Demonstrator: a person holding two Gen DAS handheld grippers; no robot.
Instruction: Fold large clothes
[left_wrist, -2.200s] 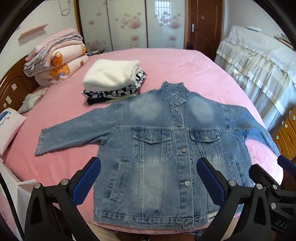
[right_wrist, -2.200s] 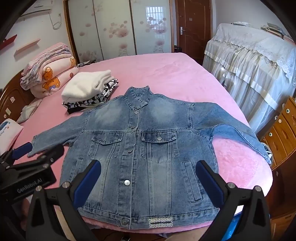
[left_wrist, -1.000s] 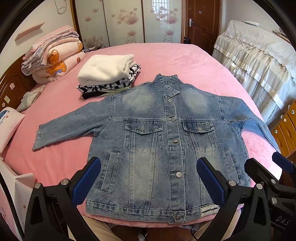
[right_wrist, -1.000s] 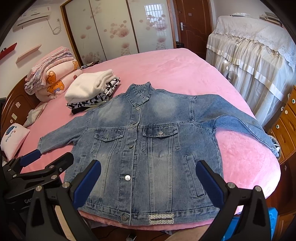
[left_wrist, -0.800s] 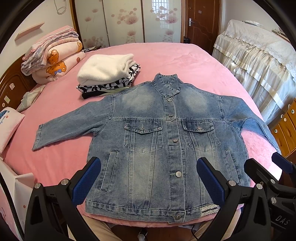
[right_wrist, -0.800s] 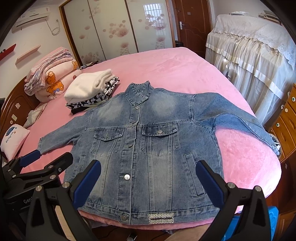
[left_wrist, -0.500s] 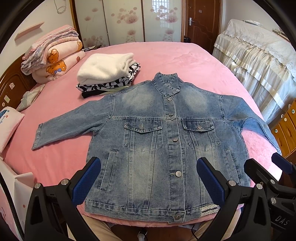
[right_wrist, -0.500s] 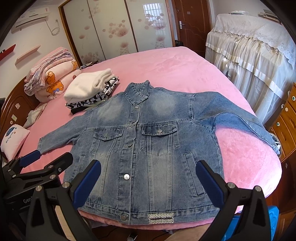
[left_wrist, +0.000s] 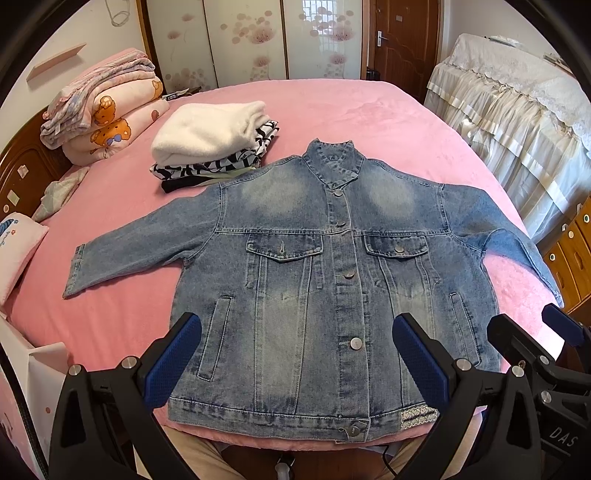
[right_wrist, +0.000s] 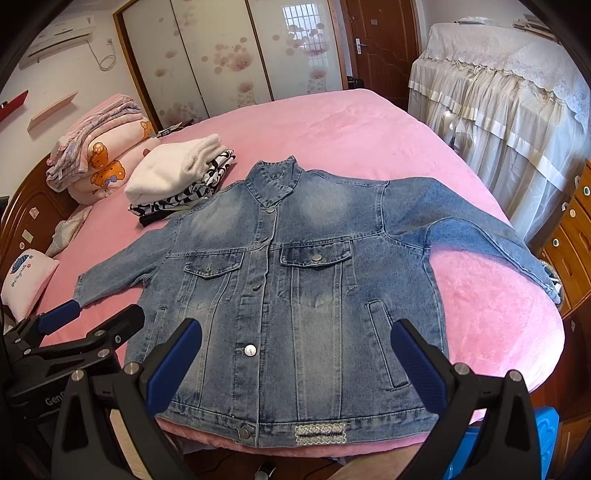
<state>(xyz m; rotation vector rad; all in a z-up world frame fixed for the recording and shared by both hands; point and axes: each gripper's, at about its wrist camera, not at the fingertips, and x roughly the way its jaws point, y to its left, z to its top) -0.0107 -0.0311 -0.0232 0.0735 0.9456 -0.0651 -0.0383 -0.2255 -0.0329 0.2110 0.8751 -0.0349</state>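
Both views barely shifted | denim jacket (left_wrist: 314, 280) flat, unfolded | left gripper (left_wrist: 295, 360), right gripper (right_wrist: 295, 363) wide, empty | next: grasp a sleeve

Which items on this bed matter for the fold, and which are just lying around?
For the job:
- blue denim jacket, spread flat
- left tool, open
- right tool, open

Lying about:
- white fleece on striped folded pile
- pink cartoon-print quilt stack
- small white pillow
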